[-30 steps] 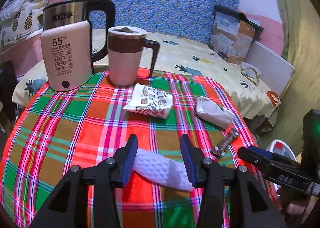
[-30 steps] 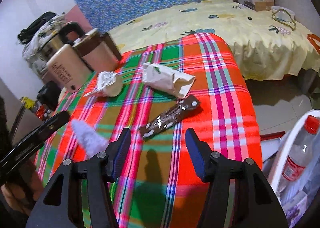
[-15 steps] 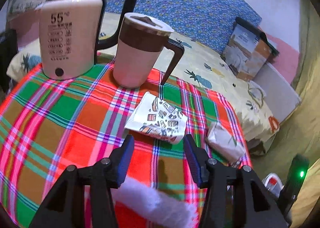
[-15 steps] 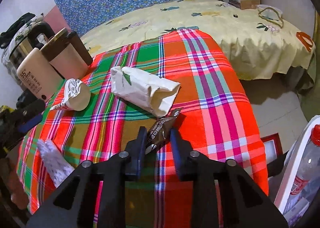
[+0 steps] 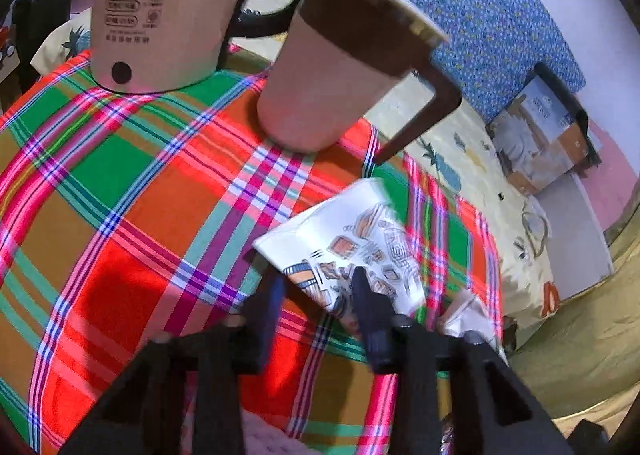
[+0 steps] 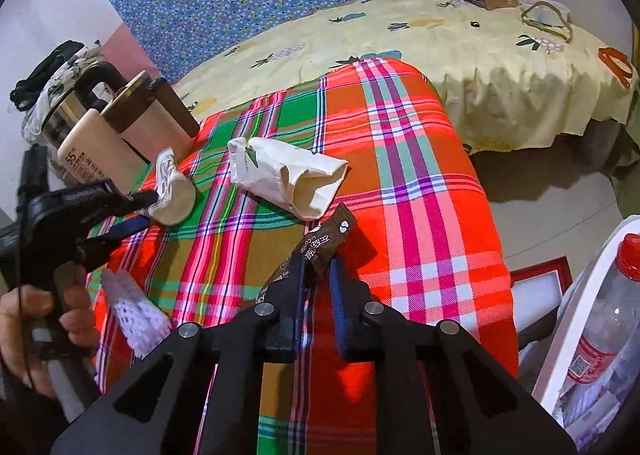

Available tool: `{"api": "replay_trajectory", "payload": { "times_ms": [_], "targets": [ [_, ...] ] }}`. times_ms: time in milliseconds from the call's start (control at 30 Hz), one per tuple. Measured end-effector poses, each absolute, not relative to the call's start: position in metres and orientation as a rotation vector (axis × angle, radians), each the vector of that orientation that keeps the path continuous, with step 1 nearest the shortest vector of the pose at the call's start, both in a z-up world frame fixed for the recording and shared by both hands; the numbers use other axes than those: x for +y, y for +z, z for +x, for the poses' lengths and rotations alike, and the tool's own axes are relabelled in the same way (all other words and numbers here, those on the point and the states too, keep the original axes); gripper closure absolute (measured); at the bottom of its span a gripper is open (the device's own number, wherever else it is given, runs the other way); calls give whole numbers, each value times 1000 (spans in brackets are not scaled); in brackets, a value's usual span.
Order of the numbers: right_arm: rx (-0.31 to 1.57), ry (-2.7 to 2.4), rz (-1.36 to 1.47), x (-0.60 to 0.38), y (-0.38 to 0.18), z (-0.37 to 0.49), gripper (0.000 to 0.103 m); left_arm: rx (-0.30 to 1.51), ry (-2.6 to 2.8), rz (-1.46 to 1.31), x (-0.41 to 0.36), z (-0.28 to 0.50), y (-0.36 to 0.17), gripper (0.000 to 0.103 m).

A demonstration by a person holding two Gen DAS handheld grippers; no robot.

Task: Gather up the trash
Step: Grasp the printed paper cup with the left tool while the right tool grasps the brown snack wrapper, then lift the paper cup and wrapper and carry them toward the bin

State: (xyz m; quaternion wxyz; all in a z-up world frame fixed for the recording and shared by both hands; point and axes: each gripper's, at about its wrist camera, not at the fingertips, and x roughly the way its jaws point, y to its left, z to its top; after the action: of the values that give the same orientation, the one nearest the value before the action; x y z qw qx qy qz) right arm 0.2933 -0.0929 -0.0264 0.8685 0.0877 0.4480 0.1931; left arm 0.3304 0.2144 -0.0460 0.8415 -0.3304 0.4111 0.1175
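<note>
While four scraps sit on the tabletop (image 6: 440,215), both grabs are under way: the right gripper (image 6: 318,275) has just closed its fingers on the near brown wrapper (image 6: 320,245), and the left gripper (image 5: 316,287) has been closing around the paper cup (image 5: 352,239) at the left; the white bag (image 6: 284,175) and the tissue (image 6: 134,315) wait, and the bin (image 6: 576,295) at the right holds a bottle (image 6: 604,327).

A home bedroom: a bed (image 6: 460,39) beside a plaid-clothed table (image 6: 420,159) with kettle (image 6: 86,151).
</note>
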Motion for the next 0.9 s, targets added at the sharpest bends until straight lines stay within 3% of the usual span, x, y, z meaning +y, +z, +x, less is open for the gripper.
{"api": "replay_trajectory", "payload": {
  "times_ms": [233,900],
  "targets": [
    [929,417,192,-100,-24,288,92,802,175,-569,196,323,-22,90],
    [811,455,220,-147,13,224,93,673,7,-243,102,226,37,90]
  ]
}}
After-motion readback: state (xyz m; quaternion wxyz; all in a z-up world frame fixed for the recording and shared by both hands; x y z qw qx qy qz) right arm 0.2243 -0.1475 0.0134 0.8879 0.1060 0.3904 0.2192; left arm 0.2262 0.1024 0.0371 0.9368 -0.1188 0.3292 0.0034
